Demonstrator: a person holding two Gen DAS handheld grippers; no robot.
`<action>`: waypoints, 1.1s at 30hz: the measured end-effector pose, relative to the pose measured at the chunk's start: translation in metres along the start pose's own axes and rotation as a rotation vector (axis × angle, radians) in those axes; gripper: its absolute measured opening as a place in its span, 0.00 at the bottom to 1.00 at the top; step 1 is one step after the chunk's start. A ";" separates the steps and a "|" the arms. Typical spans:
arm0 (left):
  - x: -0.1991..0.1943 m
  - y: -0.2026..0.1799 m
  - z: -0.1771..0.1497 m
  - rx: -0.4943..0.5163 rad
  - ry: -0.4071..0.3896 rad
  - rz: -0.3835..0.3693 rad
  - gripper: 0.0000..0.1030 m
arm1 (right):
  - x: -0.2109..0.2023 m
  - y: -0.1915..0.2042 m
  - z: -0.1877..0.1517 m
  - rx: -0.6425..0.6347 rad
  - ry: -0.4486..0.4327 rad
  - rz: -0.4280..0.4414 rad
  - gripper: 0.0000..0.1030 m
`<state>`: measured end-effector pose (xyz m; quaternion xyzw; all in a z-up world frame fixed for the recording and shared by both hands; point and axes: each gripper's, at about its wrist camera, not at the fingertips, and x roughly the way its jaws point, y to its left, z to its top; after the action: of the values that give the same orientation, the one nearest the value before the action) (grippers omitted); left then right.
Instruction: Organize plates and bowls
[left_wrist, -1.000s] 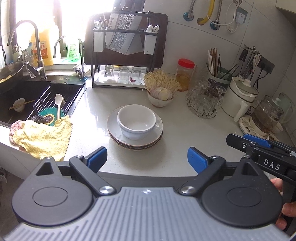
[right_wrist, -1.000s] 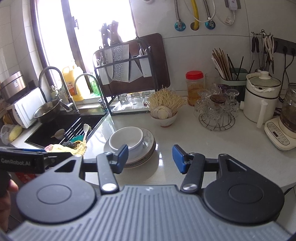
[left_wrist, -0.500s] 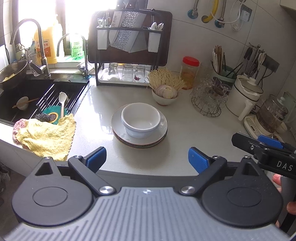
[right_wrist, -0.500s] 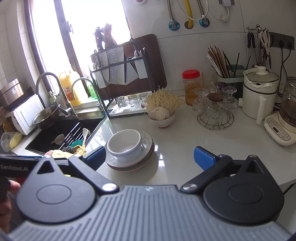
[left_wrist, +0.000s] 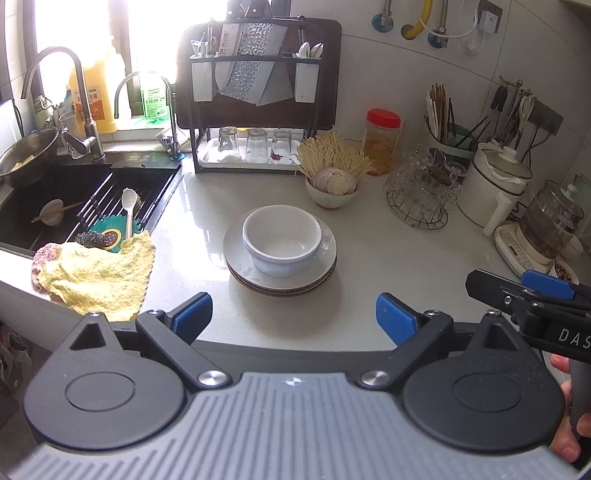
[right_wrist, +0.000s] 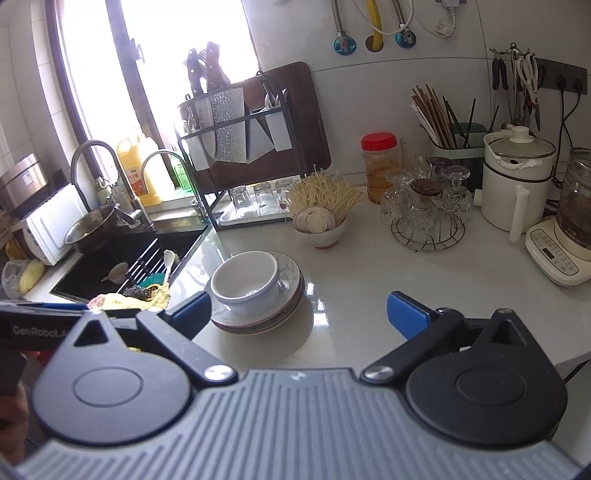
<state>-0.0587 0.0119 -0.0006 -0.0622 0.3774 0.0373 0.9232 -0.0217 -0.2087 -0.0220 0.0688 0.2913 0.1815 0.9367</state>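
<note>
Blue-padded left gripper (left_wrist: 294, 315): jaws spread wide, nothing between them, held above the near counter edge. Right gripper (right_wrist: 308, 314): jaws likewise wide apart and empty; also seen at the right edge of the left view, with fingers of the holding hand (left_wrist: 569, 424) below it.

White bowl (left_wrist: 281, 240): upright, empty, seated in the middle of the top plate. Plates (left_wrist: 325, 271): a short stack on the pale counter (left_wrist: 388, 258), just ahead of both grippers, touching neither.

Yellow cloth (left_wrist: 99, 275): crumpled at the counter's left, draped over the sink's corner. Black sink (left_wrist: 55, 192): holds a rack with a white spoon (left_wrist: 127, 210) and scrubbers, plus a small dish with chopsticks.

Small bowl (left_wrist: 330, 194): behind the stack, filled with sliced pieces and pale noodle-like strands. Dark rack (left_wrist: 258, 96): at the back, with upturned glasses on its tray. Red-lidded jar (left_wrist: 382, 142): right of the rack. Wire stand (left_wrist: 419, 195) of glassware, white pot (left_wrist: 493, 188) and glass kettle (left_wrist: 552, 225): along the right.
</note>
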 end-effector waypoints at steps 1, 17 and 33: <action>0.001 -0.001 0.000 0.001 0.003 0.003 0.94 | 0.001 -0.001 0.000 0.001 0.003 0.002 1.00; 0.005 0.006 0.004 -0.032 0.001 0.056 0.95 | 0.016 -0.003 0.000 -0.002 0.048 0.033 1.00; 0.006 0.014 0.002 -0.073 0.005 0.100 0.95 | 0.027 0.002 0.004 -0.048 0.080 0.066 1.00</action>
<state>-0.0549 0.0266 -0.0046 -0.0770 0.3806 0.0967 0.9165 0.0009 -0.1965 -0.0327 0.0486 0.3219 0.2218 0.9192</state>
